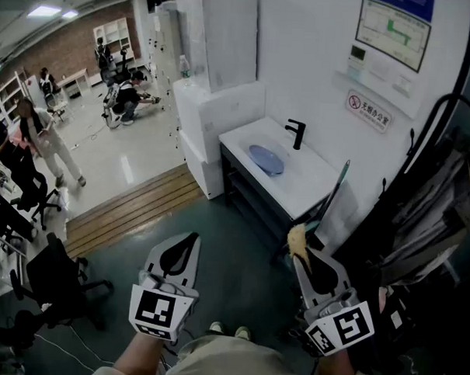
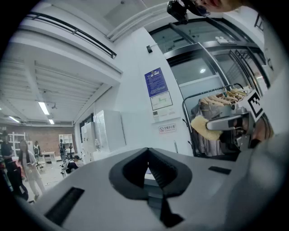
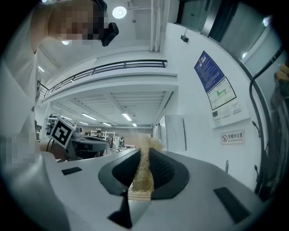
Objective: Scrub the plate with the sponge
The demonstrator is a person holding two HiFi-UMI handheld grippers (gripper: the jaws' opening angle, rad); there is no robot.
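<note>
A blue plate [image 1: 266, 158] lies on the white counter [image 1: 313, 190], to the left of a black faucet [image 1: 297, 133]. My right gripper [image 1: 298, 241] is shut on a yellow sponge [image 1: 296, 238], which is squeezed thin between the jaws in the right gripper view, sponge [image 3: 144, 167]. My left gripper [image 1: 188, 239] is shut with nothing in it; its jaws meet in the left gripper view [image 2: 147, 168]. Both grippers are held low, near the person's waist, well short of the counter. The sponge [image 2: 200, 125] also shows at the right of the left gripper view.
A white cabinet block [image 1: 217, 73] stands left of the counter. A rack of hanging clothes [image 1: 428, 207] fills the right side. A wooden step [image 1: 133, 205] leads to a bright room with people [image 1: 46, 140] and office chairs [image 1: 56, 280]. Shoes [image 1: 229, 330] show below.
</note>
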